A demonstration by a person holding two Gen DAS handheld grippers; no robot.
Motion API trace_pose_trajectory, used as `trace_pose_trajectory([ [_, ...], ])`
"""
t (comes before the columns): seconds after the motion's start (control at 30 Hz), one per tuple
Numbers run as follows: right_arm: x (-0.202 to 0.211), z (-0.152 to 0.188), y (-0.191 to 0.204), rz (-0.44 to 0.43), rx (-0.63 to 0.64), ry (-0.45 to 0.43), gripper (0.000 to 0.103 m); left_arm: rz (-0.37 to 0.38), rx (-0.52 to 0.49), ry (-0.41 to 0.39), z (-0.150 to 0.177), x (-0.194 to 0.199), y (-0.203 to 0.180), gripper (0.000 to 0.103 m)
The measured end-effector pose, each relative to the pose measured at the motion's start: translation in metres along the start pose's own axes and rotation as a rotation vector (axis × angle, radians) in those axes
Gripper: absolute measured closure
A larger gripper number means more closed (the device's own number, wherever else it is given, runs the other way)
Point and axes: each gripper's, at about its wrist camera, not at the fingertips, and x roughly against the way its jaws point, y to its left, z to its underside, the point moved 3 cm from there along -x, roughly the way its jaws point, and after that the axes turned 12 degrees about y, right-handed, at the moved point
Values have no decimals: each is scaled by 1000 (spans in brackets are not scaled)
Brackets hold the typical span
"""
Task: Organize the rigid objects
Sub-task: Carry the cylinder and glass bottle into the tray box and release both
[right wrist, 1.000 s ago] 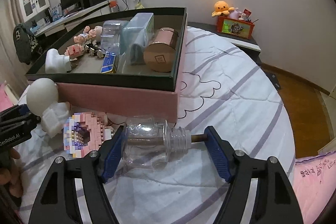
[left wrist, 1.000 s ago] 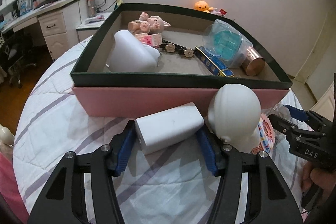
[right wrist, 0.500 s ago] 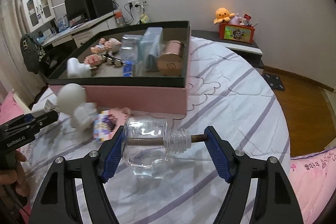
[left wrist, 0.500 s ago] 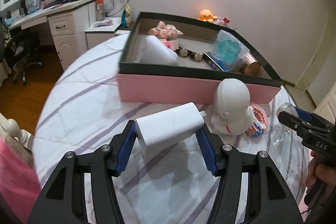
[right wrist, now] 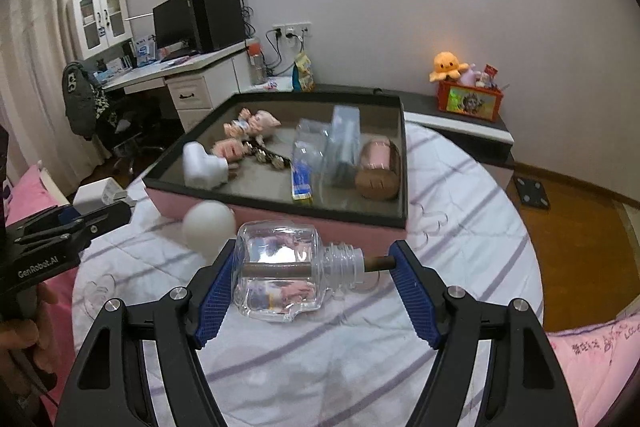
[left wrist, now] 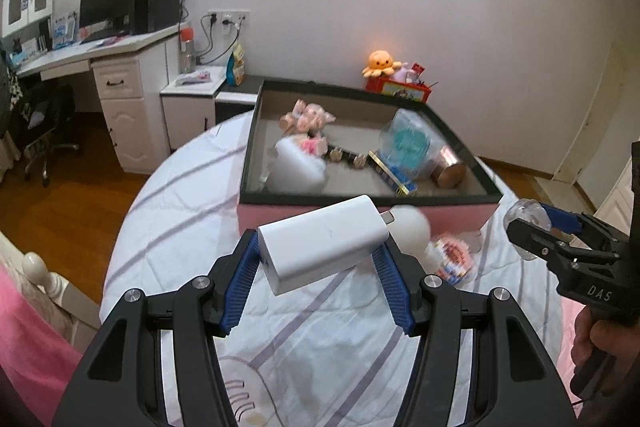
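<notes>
Charger brick (left wrist: 322,241), plain white and boxy with rounded corners and a metal plug tip poking out one end, sits tilted between the blue ribbed pads of the left claw (left wrist: 316,273), which is clamped on both its sides and holding it up off the bed. Right claw (right wrist: 314,291) has its jaws wider apart, gripping a clear glass bottle (right wrist: 280,277) lengthwise, one pad on the square base and the other on the brown stopper sticking out of the threaded neck. Just past both is a pink box (left wrist: 460,217) with a dark green rim, already holding a white lump, some pinkish figurines, a blue-and-clear plastic case and a copper-coloured can, all a bit blurry. A white round-headed figure (right wrist: 208,223) stands on the bed (right wrist: 460,227) right by the box front. The bed cover is white with purple stripes. Background has a white desk with a monitor and an orange octopus plush by the wall.
</notes>
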Motion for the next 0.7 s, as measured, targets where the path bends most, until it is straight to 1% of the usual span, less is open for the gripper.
trace_pose_trajectory([
  [0.1, 5, -17, 6, 8, 22, -20, 28, 0, -17, -25, -17, 4, -5, 44],
  [0.2, 6, -40, 8, 0, 33, -39, 28, 3, -29, -47, -41, 4, -10, 44],
  [0.33, -9, -70, 7, -12, 29, -23, 28, 9, -42, -34, -69, -11, -14, 44],
  [0.5, -38, -85, -7, -1, -23, 23, 28, 23, -49, 2, -90, -39, -23, 44],
  [0.7, -72, -84, -23, 19, -63, 93, 28, 49, -44, 59, -94, -75, -32, 44],
])
